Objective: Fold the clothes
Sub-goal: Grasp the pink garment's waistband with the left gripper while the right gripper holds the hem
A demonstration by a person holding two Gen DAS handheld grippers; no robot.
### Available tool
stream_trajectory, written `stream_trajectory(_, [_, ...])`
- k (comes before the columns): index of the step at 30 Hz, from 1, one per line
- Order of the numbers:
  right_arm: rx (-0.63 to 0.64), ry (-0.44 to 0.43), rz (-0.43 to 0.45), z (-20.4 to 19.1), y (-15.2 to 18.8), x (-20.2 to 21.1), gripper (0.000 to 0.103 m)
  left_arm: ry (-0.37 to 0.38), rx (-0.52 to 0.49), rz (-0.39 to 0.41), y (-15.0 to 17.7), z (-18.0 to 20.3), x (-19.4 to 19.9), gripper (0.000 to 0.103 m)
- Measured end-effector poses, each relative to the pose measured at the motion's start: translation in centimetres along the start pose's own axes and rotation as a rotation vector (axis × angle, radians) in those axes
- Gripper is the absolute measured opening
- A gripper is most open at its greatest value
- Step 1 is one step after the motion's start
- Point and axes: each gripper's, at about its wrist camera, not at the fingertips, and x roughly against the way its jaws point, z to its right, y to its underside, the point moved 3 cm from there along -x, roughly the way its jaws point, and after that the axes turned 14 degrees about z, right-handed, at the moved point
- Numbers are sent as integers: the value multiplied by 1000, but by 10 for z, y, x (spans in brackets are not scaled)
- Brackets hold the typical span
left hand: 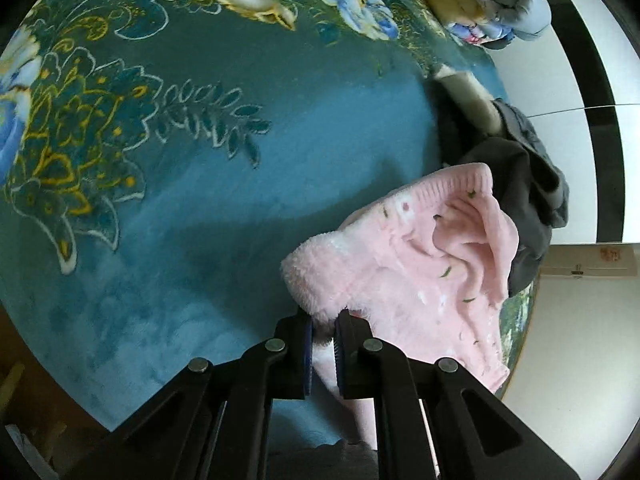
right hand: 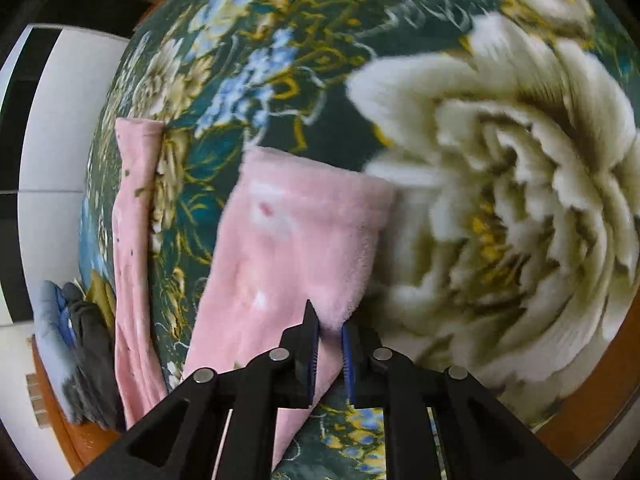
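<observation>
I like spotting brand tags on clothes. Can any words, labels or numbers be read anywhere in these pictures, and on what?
No text can be read.
Pink fleece garment: only small printed motifs, no tag showing.
Floral blanket: pattern only, no writing.
Pale sheet held by a clip at the right edge of the left view: a faint reddish mark, too small and blurred to read.

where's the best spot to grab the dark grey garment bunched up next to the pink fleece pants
Judging by the left wrist view, take the dark grey garment at its loose outer fold hanging toward the edge of the teal floral blanket, coming from that open side. Its near side is tucked behind the pink fleece pants, which the left gripper already pinches.
</observation>
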Motion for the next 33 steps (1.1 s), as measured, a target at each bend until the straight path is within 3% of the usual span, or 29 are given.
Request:
stream_trajectory(2, [1, -26, 15, 1, -6, 4, 37, 7, 4, 10, -7, 4, -2, 9])
stream_trajectory(3, [-9, -42, 25, 2, -9, 8, 51, 9, 2, 15, -14, 9, -6, 9])
stream_trajectory(4, [-30, -59, 35, 5, -11, 11, 56, 8, -2, 18, -15, 11, -5, 9])
stream_trajectory(7, [-97, -91, 49, 15, -16, 12, 56, -3, -15, 23, -5, 19, -8, 9])
stream_trajectory(12, [-10, 63, 142, -6, -25, 29, 57, -23, -20, 22, 4, 24, -3, 9])
stream_trajectory(16, [91, -7, 78, -52, -17, 20, 57, -26, -21, 29, 5, 27, -5, 9])
stream_trajectory(19, [131, 70, 29, -64, -8, -3, 57, -27, -13, 28, 8, 29, -9, 9])
stream_trajectory(21, [123, 132, 31, -63, -6, -15, 53, -25, -7, 31, 8, 27, -7, 9])
stream_trajectory(22, [123, 157, 32, -60, -6, -18, 46, -24, -5, 33, 8, 27, -7, 9])
stream_trajectory(23, [126, 183, 31, -56, -6, -19, 38, -24, -3, 34, 8, 26, -7, 9])
stream_trajectory(24, [122, 193, 32, -53, -8, -18, 19, -24, -2, 36, 8, 26, -6, 9])
stream_trajectory(25, [114, 191, 36, -50, -11, -15, 10, -25, 0, 37, 9, 26, -6, 9])
stream_trajectory(29, [79, 168, 64, -41, -24, 1, 4, -12, 27, 68, 7, 28, 2, 8])
stream_trajectory(33, [90, 62, 174, -46, -40, 50, 4, 76, 42, 126, 4, 42, 28, 8])
